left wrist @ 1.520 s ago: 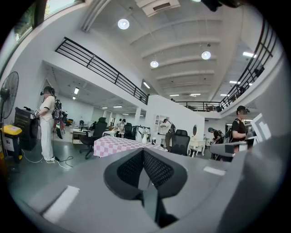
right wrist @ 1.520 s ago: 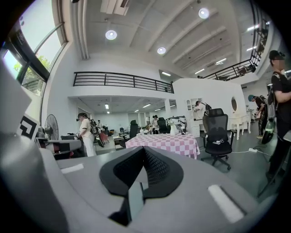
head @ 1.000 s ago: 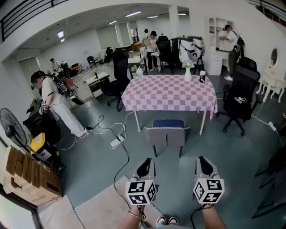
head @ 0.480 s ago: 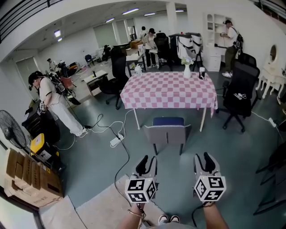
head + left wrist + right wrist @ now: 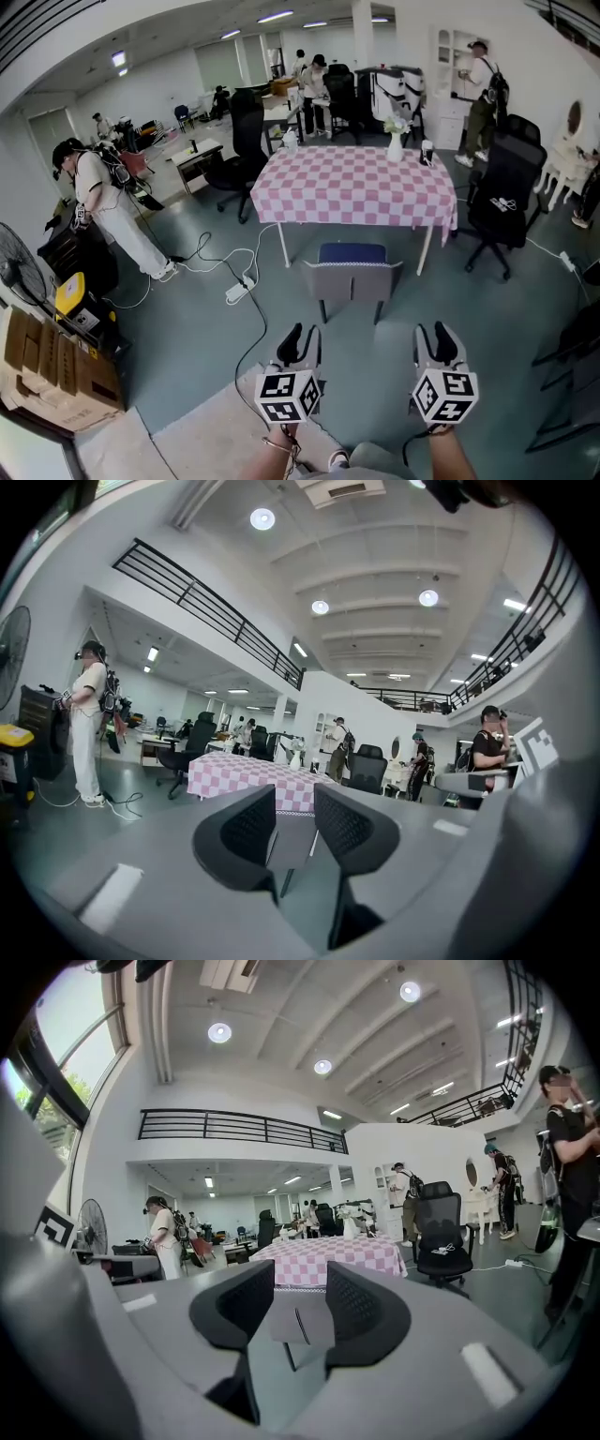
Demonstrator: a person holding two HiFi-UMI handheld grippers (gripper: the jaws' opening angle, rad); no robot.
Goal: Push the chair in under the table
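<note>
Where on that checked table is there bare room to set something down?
Nearly all of the checked table is bare, from the grey chair to the far edge. Only the far right part is taken, by a white vase and a dark cup.

My head view is evenly bright: strip lights (image 5: 275, 17) on the ceiling beyond the bench (image 5: 354, 187) give only a soft shadow beneath it. Straight lines bow toward the edges. In my gripper views, round lamps (image 5: 262, 518) above the bench glare, corners go black, and the foreground nearest the lens blurs.
</note>
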